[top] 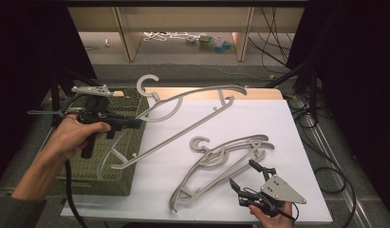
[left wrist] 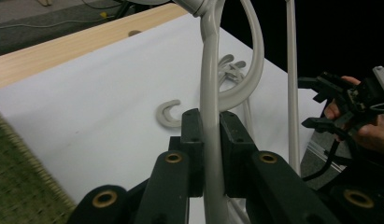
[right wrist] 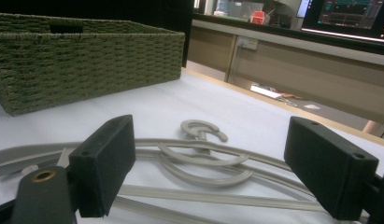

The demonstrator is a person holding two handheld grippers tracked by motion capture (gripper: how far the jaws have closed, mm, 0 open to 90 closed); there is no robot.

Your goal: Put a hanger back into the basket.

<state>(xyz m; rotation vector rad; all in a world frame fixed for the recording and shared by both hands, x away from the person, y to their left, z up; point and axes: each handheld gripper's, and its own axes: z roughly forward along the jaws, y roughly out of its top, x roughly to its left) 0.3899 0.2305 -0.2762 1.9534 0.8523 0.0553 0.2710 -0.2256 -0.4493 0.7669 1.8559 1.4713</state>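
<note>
Item 1, left gripper (top: 135, 124): sitting in the person's left hand (top: 76, 135) over the basket (top: 95, 178), jaws pointing toward the sheet. The jaws are clenching a grey hanger (top: 183, 124); in the left gripper view the pads are pressing on a curved bar of that hanger (left wrist: 210, 135) from both sides.

Item 2, held hanger: hanging tilted in the air, its hook (top: 147, 83) showing above the basket's far corner, its long straight bar slanting down toward the basket's near edge, its far arm reaching across the sheet's back edge.

Item 3, right gripper (top: 245, 173): resting low at the sheet's near edge in the right hand (top: 273, 216), grey plate on top. Its jaws are standing wide apart and gripping nothing; in the right gripper view they are framing the pile (right wrist: 203, 161) that is lying just ahead of them.

Item 4, pile (top: 221, 161): several grey hangers lying flat and overlapping on the white sheet (top: 278, 123), hooks toward the middle, just beside the right gripper.

Item 5, basket: green, woven, standing at the sheet's left edge.
</note>
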